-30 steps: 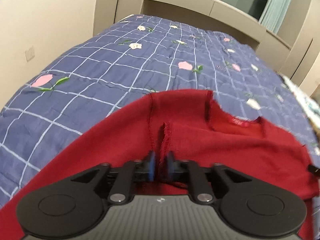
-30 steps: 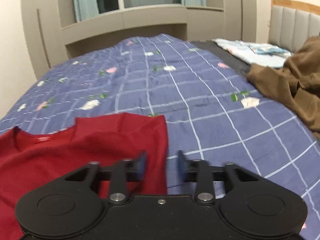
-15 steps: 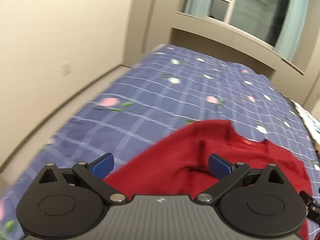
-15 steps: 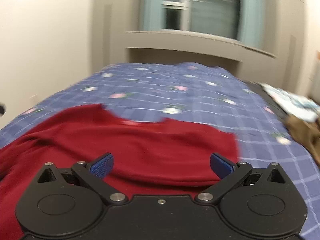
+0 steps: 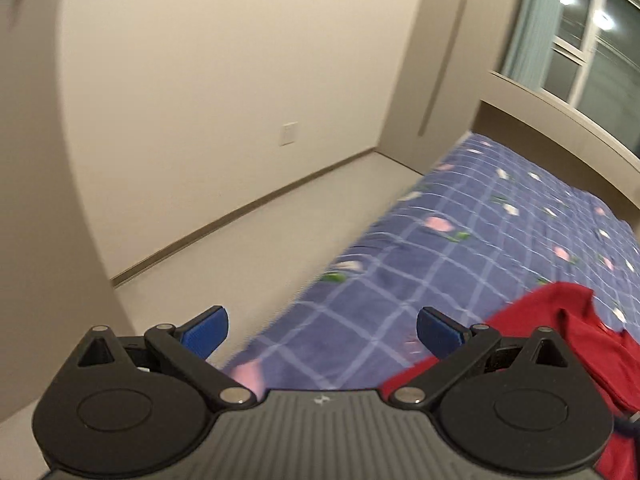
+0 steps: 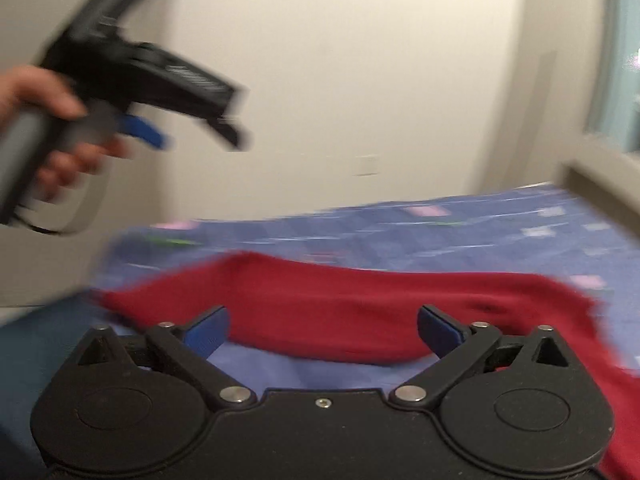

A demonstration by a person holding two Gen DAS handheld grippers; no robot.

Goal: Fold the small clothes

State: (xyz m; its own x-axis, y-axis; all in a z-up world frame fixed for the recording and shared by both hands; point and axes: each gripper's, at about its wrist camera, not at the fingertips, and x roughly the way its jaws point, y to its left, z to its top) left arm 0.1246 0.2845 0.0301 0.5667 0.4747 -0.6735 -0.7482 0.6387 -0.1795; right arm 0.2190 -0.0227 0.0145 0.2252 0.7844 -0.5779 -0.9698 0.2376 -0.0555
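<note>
Both grippers have swung left off the red garment [image 6: 360,312]. Your right gripper [image 6: 322,330], jaws wide but closing, empty, is nearer; garment's length runs left-right beyond it. Left gripper [image 5: 322,330]: open, empty, garment at right.

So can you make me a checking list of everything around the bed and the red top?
Surface: blue checked bedspread with flowers.
Job's things: red top lying loose on it, blurred.
Clutter: nothing seen.
Grippers: left gripper open and empty, held by a hand; right gripper jaws closing, wide apart, nothing pressed between them.
Cables: nothing seen.
Surroundings: cream wall, wall plate, window, bare floor.
</note>
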